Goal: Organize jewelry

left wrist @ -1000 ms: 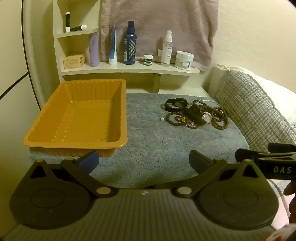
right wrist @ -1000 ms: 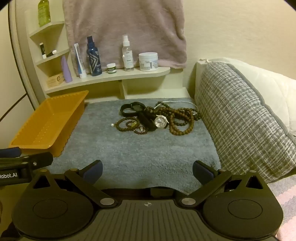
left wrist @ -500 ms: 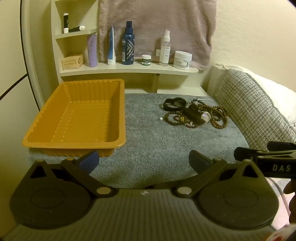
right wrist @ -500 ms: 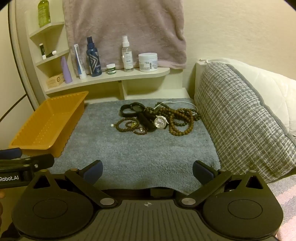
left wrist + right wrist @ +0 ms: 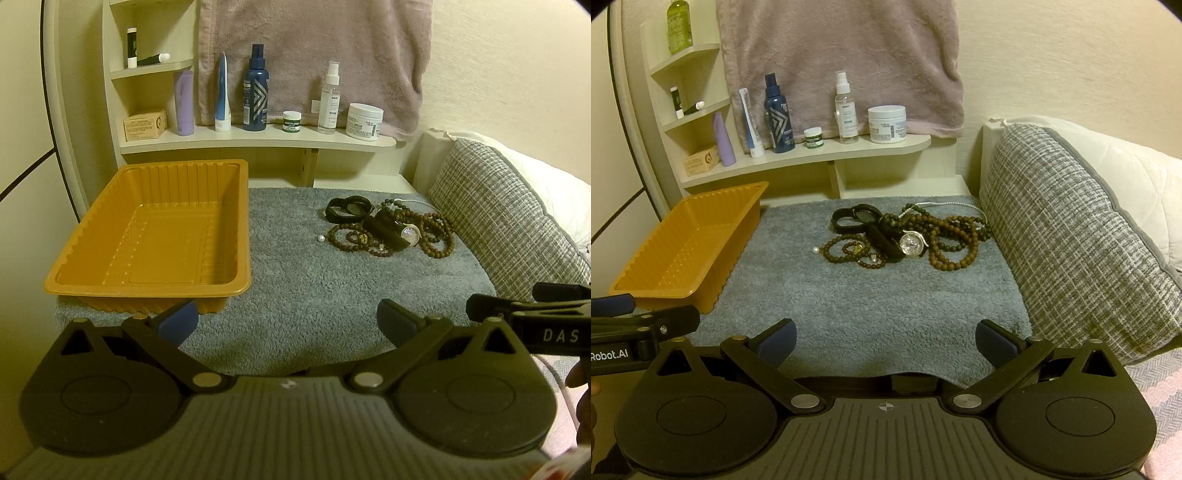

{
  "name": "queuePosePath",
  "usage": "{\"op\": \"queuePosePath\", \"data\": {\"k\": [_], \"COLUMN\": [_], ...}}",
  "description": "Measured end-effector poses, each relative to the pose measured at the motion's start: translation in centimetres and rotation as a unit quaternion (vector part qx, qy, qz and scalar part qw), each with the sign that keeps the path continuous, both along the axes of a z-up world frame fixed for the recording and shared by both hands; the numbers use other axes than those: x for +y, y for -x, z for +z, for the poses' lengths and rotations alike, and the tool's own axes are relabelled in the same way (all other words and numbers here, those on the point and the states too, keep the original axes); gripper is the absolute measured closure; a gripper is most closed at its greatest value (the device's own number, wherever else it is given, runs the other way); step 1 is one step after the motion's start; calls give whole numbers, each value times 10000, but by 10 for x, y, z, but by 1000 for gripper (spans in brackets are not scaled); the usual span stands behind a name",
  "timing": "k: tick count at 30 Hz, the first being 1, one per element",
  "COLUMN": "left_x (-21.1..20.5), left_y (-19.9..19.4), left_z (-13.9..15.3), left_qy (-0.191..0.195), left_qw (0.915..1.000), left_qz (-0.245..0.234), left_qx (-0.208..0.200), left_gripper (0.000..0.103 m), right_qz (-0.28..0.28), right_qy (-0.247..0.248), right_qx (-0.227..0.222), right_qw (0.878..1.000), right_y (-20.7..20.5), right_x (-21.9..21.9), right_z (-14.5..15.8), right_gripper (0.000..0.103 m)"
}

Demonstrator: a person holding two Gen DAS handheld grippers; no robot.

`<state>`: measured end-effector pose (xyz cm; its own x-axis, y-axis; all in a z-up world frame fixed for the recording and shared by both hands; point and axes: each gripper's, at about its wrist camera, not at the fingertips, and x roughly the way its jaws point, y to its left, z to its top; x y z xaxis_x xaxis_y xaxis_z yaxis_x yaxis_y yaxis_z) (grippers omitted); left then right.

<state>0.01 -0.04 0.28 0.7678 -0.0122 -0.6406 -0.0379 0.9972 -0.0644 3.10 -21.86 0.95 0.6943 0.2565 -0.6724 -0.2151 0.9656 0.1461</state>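
Note:
A tangle of jewelry lies at the far side of a grey mat (image 5: 871,295): brown bead necklaces (image 5: 955,242), bead bracelets (image 5: 849,249), a black band (image 5: 849,218), a silver-faced watch (image 5: 911,243) and a loose white pearl (image 5: 815,250). The same pile (image 5: 391,229) appears at the right in the left wrist view. An empty orange tray (image 5: 155,236) sits on the mat's left side. My left gripper (image 5: 288,321) is open above the mat's near edge, just right of the tray's near corner. My right gripper (image 5: 885,341) is open too, well short of the pile, holding nothing.
A cream shelf (image 5: 812,155) behind the mat carries bottles, jars and a tube, under a hanging pink towel (image 5: 849,55). A grey woven cushion (image 5: 1071,236) borders the mat's right edge. Each gripper shows at the edge of the other's view.
Both views have shifted only slightly; the left gripper has drifted a little. Jewelry and tray lie as before, and both grippers stay open.

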Motion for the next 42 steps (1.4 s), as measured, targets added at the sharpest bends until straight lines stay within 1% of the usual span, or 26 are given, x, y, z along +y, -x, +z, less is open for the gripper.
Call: {"op": "queuePosePath", "data": {"k": [42], "left_x": [-5], "left_y": [0], "left_z": [2], "left_qy": [18], "left_qw": [10000], "left_qz": [-29], "left_qx": [-20], "left_gripper": [1], "right_qz": [0], "right_qy": [-7], "right_qx": [-20], "right_qw": [10000], "right_y": [0], "right_x": [0], "right_z": [-1], "right_gripper": [0]}}
